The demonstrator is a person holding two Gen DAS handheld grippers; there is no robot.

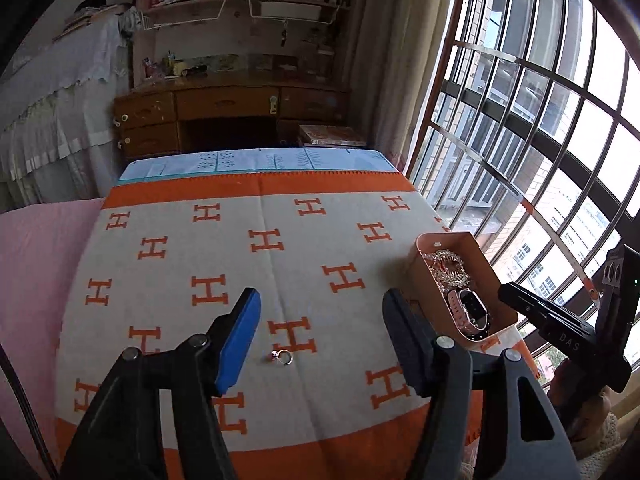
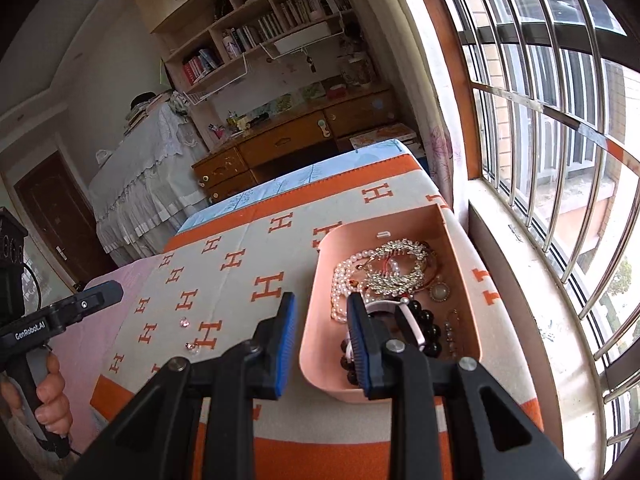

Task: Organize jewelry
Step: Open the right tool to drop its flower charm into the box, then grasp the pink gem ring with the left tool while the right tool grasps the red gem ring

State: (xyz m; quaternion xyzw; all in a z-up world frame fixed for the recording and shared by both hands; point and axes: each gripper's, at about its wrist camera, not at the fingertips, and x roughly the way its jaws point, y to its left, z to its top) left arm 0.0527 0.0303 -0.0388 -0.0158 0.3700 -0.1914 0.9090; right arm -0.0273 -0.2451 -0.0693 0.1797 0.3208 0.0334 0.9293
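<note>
Pink tray (image 2: 400, 394); orange-H cream blanket (image 1: 240, 256).

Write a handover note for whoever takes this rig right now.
Left gripper: open, empty, above the ring lying on the blanket.
Right gripper: jaws part open, gripping nothing, straddling the near wall of the pink tray.
Done: pearls, brooch, dark bead bracelet and watch are in the tray.
Left: the ring, plus another small piece on the blanket, go into the tray.
</note>
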